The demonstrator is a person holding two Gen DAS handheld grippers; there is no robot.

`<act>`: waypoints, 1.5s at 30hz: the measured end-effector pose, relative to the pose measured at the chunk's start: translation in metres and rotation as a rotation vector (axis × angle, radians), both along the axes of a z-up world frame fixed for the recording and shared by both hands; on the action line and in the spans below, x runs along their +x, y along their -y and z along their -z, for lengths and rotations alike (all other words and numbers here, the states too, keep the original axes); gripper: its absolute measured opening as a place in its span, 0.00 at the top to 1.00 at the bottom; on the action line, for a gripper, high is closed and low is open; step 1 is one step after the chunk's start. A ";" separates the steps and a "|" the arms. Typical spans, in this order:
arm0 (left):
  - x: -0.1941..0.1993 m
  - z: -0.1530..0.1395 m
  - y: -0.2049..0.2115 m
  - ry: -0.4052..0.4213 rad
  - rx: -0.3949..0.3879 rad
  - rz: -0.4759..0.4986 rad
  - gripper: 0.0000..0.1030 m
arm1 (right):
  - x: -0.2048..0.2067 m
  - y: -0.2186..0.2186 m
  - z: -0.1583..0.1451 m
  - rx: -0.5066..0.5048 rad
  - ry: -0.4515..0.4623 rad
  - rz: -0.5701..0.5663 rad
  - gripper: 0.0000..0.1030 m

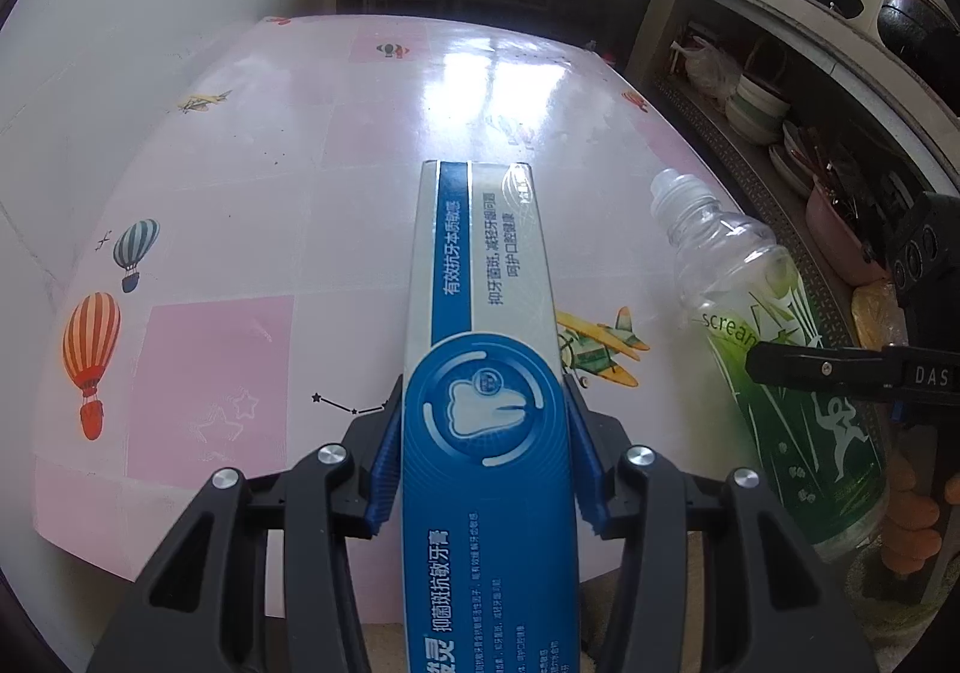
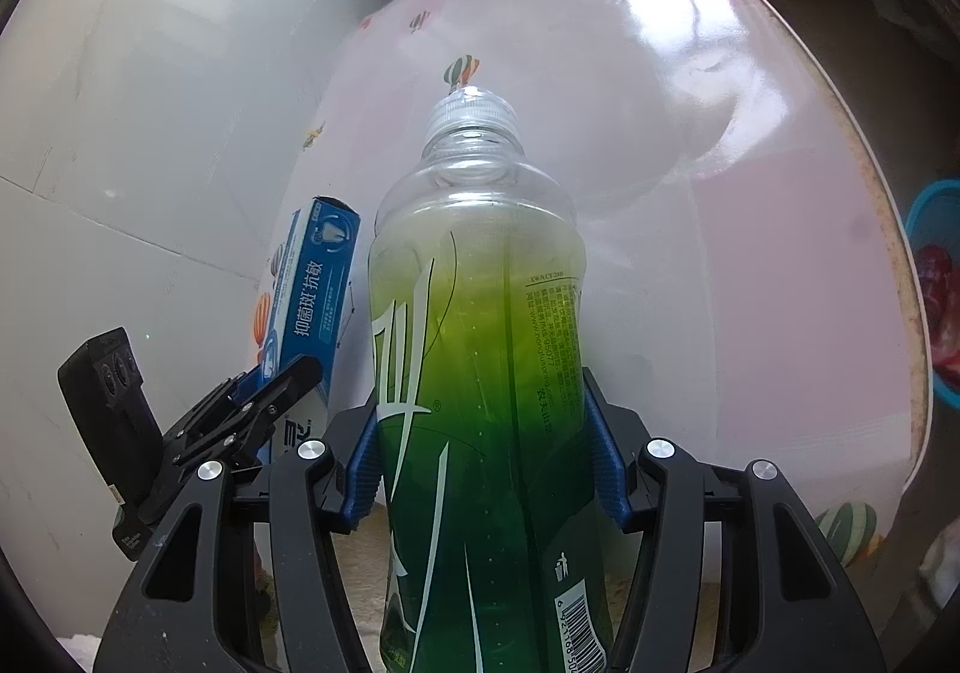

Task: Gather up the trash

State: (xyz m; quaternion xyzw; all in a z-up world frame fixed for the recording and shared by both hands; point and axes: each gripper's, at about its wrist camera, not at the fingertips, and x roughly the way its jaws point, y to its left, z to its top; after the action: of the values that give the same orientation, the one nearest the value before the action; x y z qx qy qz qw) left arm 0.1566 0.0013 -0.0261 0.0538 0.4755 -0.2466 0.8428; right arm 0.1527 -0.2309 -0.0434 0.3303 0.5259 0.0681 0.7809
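Left gripper (image 1: 483,427), left wrist view: two black fingers with blue pads (image 1: 384,460) closed against the long sides of a blue and white toothpaste box (image 1: 480,313); the pads touch the box on both flanks, so the box is held. The box runs lengthwise away from the camera, its far end raised over a round table (image 1: 300,193) covered in a pale pink and white cloth printed with hot-air balloons, small planes and stars. To the right of the box, apart from it, a plastic bottle (image 1: 774,349) with a clear neck, a clear cap and a green label, tilted with its neck toward the table's far side; one black finger of the right gripper (image 1: 840,370) lies across the label. Beyond the table on the right, dark shelves (image 1: 780,133) with stacked bowls, plates and a plastic bag; pots on the top ledge. Right gripper (image 2: 483,445), right wrist view: black fingers with blue pads (image 2: 363,469) pressed on the two sides of the bottle (image 2: 480,373), which is held with its cap pointing away from the camera over the same table (image 2: 720,253). The bottle's label fades from pale green to dark green and carries a barcode near the lower edge. To the left, the toothpaste box (image 2: 312,301) stands clamped in the left gripper (image 2: 264,397), just beside the bottle without touching it. A blue basin (image 2: 936,301) shows past the table's right edge.
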 end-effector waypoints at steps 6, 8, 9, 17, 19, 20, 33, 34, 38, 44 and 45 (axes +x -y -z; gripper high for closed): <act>-0.006 -0.017 0.001 0.018 -0.028 0.000 0.56 | -0.019 0.017 -0.011 0.034 0.053 0.037 0.48; -0.009 -0.026 0.009 0.025 -0.050 0.014 0.56 | -0.030 0.027 -0.016 0.043 0.079 0.058 0.48; -0.010 -0.030 0.015 0.028 -0.058 0.026 0.56 | -0.036 0.034 -0.019 0.046 0.095 0.074 0.48; -0.023 -0.070 0.110 0.039 -0.158 0.225 0.56 | -0.117 0.121 -0.049 -0.082 0.181 0.346 0.47; -0.024 -0.072 0.148 0.017 -0.180 0.300 0.56 | -0.143 0.150 -0.049 -0.130 0.169 0.444 0.47; -0.026 -0.070 0.168 -0.002 -0.183 0.332 0.56 | -0.158 0.165 -0.046 -0.160 0.148 0.497 0.47; -0.038 0.048 0.406 -0.328 0.015 0.582 0.55 | -0.215 0.272 0.110 -0.108 -0.256 0.750 0.47; -0.036 0.054 0.418 -0.327 0.030 0.585 0.55 | -0.209 0.281 0.118 -0.118 -0.264 0.755 0.47; -0.028 0.070 0.454 -0.321 0.021 0.568 0.40 | -0.185 0.307 0.135 -0.184 -0.289 0.783 0.44; -0.026 0.071 0.448 -0.330 -0.025 0.543 0.36 | -0.175 0.313 0.143 -0.354 -0.321 0.780 0.37; -0.025 0.070 0.447 -0.323 -0.021 0.542 0.36 | -0.178 0.309 0.143 -0.382 -0.327 0.774 0.37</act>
State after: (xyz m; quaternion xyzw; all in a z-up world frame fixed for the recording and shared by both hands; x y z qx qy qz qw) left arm 0.1314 -0.4452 -0.0959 0.1298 0.5688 -0.4723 0.6607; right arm -0.0249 -0.5401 -0.1863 0.3589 0.4833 -0.3795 0.7026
